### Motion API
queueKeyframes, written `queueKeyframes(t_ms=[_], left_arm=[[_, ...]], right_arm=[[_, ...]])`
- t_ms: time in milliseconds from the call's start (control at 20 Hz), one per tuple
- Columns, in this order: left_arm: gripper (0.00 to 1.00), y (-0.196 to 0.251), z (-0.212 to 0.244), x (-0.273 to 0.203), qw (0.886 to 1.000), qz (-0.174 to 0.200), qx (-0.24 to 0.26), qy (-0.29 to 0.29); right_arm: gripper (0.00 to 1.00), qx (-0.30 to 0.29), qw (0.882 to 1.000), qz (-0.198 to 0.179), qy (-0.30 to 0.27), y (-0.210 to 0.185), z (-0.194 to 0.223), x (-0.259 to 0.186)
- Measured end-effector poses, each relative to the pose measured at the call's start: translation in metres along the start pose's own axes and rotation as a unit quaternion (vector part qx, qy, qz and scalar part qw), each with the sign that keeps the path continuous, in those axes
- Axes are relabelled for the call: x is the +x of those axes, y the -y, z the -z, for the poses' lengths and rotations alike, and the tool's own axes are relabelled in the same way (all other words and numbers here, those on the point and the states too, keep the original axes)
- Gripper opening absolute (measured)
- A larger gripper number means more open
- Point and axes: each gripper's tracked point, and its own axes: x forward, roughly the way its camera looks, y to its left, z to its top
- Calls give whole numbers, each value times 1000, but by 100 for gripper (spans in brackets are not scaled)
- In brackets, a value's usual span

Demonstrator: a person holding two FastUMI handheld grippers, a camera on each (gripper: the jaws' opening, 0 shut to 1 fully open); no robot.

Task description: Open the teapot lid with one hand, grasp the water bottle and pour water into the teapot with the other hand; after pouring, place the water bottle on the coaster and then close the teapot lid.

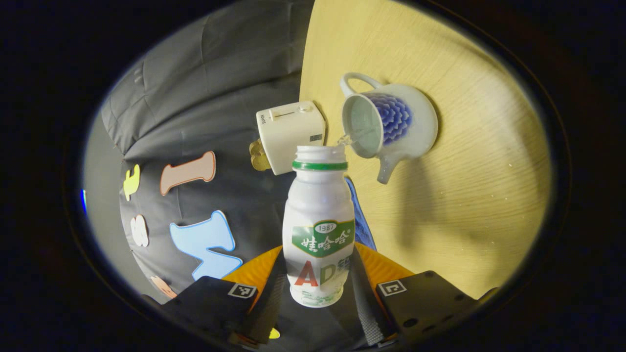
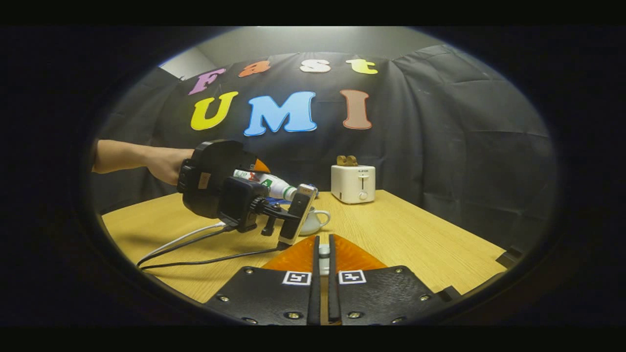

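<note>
1. Water bottle [image 1: 319, 225] sits pinched between the left gripper [image 1: 318, 288] fingers, one pressing each side of its lower body; its cap is off and its long axis runs straight out along the fingers, tipped near level, mouth toward the teapot [image 1: 389, 122].
2. A thin stream leaves the bottle mouth and enters the open top of the teapot, which stands on the worktop [image 1: 464, 205] just beyond the mouth, spout and handle to either side. Pouring looks under way.
3. Right gripper [image 2: 323, 281] hangs back over the near worktop, well apart from the teapot, fingers nearly pressed together on a small pale piece, probably the lid by its knob, though I cannot tell.
4. Left hand is clearly the nearer one to the teapot.
5. Count: one water bottle, one teapot, one toaster [image 2: 353, 183] at the back, two grippers. A blue edge [image 1: 359, 215] behind the bottle may be the coaster.
</note>
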Motion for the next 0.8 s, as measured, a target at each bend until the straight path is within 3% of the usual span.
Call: queueKeyframes(t_ms=[50, 200, 300, 400, 500, 700, 750, 800], left_arm=[[75, -1, -2, 0, 1000, -2, 2, 1], [81, 0, -2, -1, 1000, -4, 9, 4], [75, -1, -3, -2, 1000, -4, 15, 5], [81, -3, -4, -2, 1000, -8, 22, 8], [75, -3, -6, -4, 999, -15, 29, 10], [75, -4, -5, -2, 999, -21, 42, 10], [82, -4, -4, -2, 999, -23, 47, 10], [81, -4, -4, -1, 998, -25, 50, 11]], right_arm=[[6, 1, 1000, 0, -1, 1, 1, 0], [6, 3, 1000, 1, 0, 2, 0, 0], [6, 3, 1000, 1, 0, 3, 0, -1], [6, 3, 1000, 2, 0, 3, 1, 0], [6, 3, 1000, 1, -1, 3, 1, 1], [6, 10, 1000, -4, 3, 2, -2, 1], [6, 9, 1000, -4, 5, 2, -3, 2], [6, 8, 1000, -4, 7, 2, -5, 2]])
